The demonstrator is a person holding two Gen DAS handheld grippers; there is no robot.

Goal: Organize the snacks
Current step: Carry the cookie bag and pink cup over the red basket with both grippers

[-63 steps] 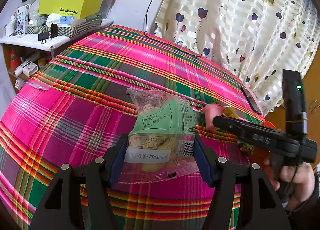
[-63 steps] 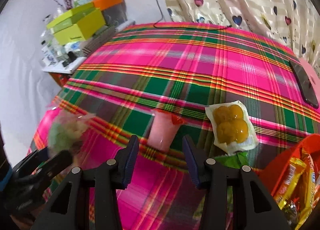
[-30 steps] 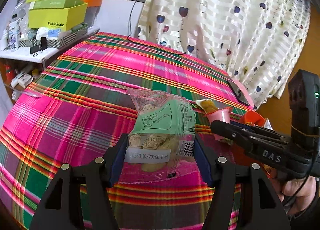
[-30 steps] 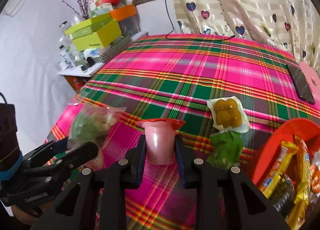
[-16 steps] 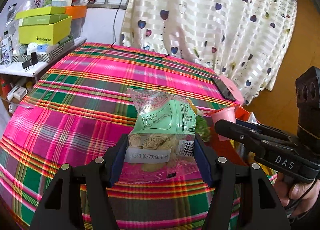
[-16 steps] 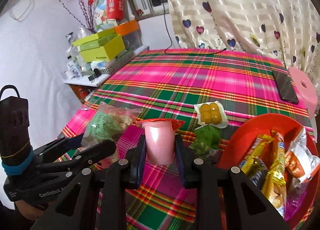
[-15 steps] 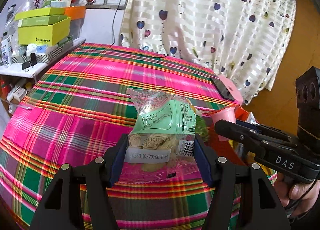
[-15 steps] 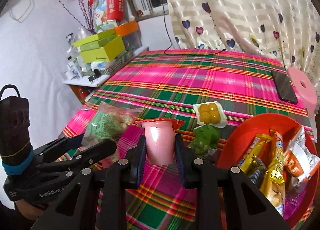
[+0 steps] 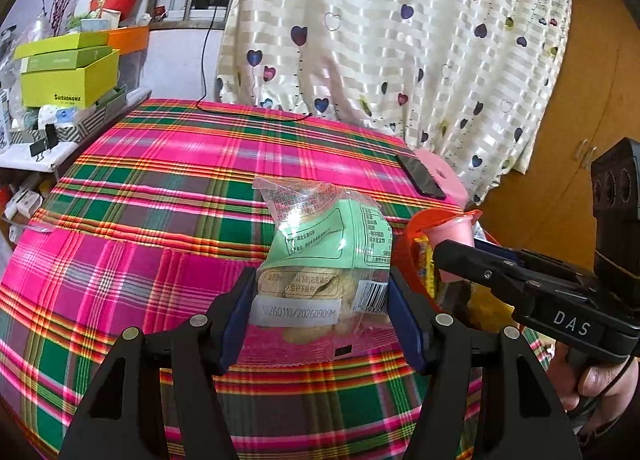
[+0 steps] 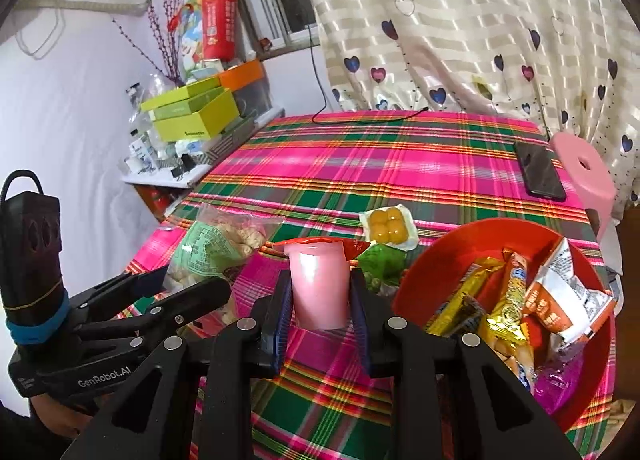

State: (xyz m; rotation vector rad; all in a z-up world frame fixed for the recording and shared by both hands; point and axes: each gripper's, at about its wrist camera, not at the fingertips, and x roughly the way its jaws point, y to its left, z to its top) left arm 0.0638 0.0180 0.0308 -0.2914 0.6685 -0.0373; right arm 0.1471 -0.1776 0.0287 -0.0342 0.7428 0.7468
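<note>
My left gripper [image 9: 320, 312] is shut on a clear and green snack bag [image 9: 326, 256] and holds it above the plaid table. The bag also shows in the right wrist view [image 10: 216, 248]. My right gripper [image 10: 320, 308] is shut on a pink jelly cup [image 10: 318, 284] with a red lid, held upright above the table just left of the red bowl [image 10: 424, 260]. The cup [image 9: 456, 232] and bowl rim [image 9: 416, 220] show at the right of the left wrist view. The bowl holds several wrapped snacks [image 10: 516, 300].
A pack of yellow balls [image 10: 388, 226] and a green packet [image 10: 380, 260] lie on the plaid cloth [image 10: 400, 164] beyond the cup. A black phone [image 10: 540, 176] lies at the far right edge by a pink stool [image 10: 584, 172]. Yellow-green boxes [image 10: 192, 116] crowd a shelf at the left.
Both grippers have lifted and swung right with their loads. The red bowl has come closer into the right wrist view and now shows beside the bag in the left wrist view.
</note>
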